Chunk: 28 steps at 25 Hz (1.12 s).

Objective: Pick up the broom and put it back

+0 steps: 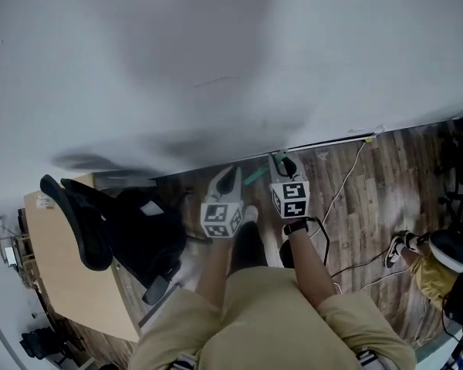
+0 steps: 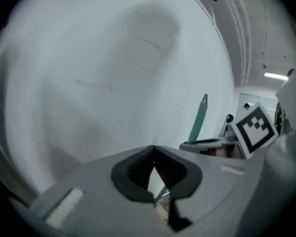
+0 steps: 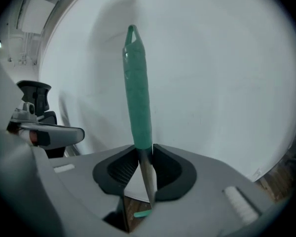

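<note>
The broom shows mainly as its green handle grip (image 3: 138, 93), standing upright in front of the white wall, with a bare metal shaft below it. My right gripper (image 3: 145, 169) is shut on that shaft just under the grip. In the head view the right gripper (image 1: 284, 162) is raised beside the left gripper (image 1: 230, 176), and a short piece of the green handle (image 1: 255, 177) shows between them. My left gripper (image 2: 154, 152) has its tips touching, with nothing between them. From the left gripper view the green handle (image 2: 198, 120) rises to the right. The broom head is hidden.
A white wall (image 1: 216, 52) fills the space ahead and meets the wood floor (image 1: 370, 199). A black office chair (image 1: 108, 222) and a wooden desk (image 1: 62, 276) stand on the left. Cables (image 1: 341, 195) trail over the floor, and another person's shoe (image 1: 401, 245) is at the right.
</note>
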Each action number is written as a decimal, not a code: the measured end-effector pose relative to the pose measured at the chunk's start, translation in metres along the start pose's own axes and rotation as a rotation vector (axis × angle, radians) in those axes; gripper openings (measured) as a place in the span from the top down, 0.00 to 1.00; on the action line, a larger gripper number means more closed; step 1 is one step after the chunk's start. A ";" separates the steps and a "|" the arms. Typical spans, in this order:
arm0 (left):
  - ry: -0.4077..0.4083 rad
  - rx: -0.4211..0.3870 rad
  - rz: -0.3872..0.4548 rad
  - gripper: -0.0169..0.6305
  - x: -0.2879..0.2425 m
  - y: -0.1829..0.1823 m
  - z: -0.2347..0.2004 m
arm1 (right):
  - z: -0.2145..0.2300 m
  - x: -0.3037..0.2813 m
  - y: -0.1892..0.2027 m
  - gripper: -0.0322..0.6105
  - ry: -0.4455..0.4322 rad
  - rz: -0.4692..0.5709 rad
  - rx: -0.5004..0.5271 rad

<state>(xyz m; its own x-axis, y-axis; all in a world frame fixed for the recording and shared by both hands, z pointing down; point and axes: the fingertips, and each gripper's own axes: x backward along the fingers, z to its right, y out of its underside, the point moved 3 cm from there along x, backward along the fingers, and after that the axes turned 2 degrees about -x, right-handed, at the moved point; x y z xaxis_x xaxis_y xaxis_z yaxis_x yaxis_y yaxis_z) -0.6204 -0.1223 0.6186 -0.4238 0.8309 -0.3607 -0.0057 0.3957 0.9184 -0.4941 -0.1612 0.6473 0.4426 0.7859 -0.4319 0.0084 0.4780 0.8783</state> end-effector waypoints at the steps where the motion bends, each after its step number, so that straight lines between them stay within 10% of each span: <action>1: 0.007 -0.031 0.008 0.98 0.003 -0.015 0.005 | -0.001 0.011 -0.016 0.81 0.003 0.020 0.010; 16: 0.056 -0.160 0.207 0.98 0.035 -0.186 0.065 | -0.004 0.154 -0.201 0.81 0.028 0.375 0.081; 28: 0.217 -0.224 0.332 0.98 0.043 -0.258 0.103 | -0.017 0.198 -0.266 0.81 0.087 0.542 0.101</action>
<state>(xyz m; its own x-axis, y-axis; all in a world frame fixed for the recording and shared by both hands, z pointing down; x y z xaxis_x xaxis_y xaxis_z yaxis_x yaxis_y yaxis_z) -0.5439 -0.1487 0.3492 -0.6157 0.7877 -0.0206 -0.0233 0.0079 0.9997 -0.4236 -0.1261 0.3248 0.3322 0.9402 0.0753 -0.1120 -0.0399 0.9929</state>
